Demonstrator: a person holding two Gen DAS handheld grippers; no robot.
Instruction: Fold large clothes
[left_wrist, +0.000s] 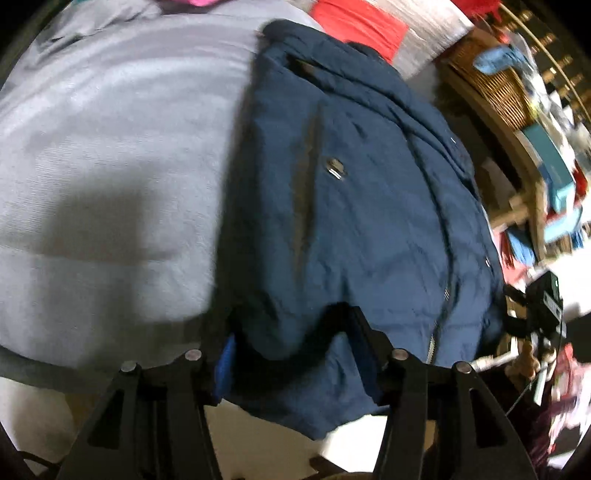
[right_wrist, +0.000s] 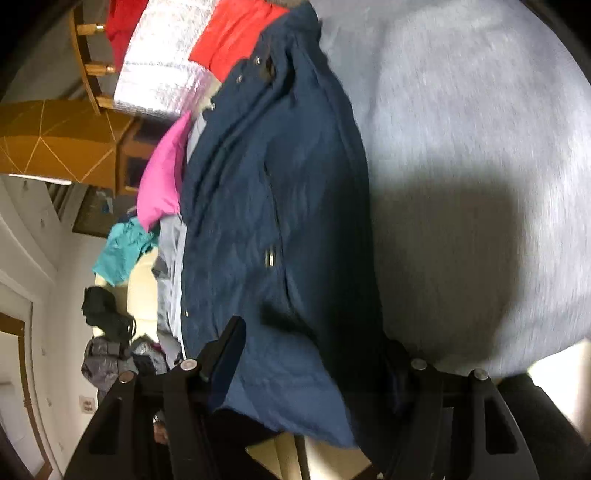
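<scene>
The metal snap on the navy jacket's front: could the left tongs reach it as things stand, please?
Probably not yet. The left tongs appear clamped on the navy jacket hem, so they would have to release first. Otherwise the metal snap lies exposed ahead with nothing covering it.

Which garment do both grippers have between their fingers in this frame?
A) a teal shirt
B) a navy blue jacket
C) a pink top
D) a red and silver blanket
B: the navy blue jacket bunches between the fingers of the left gripper and of the right gripper, over the grey bedspread.
</scene>
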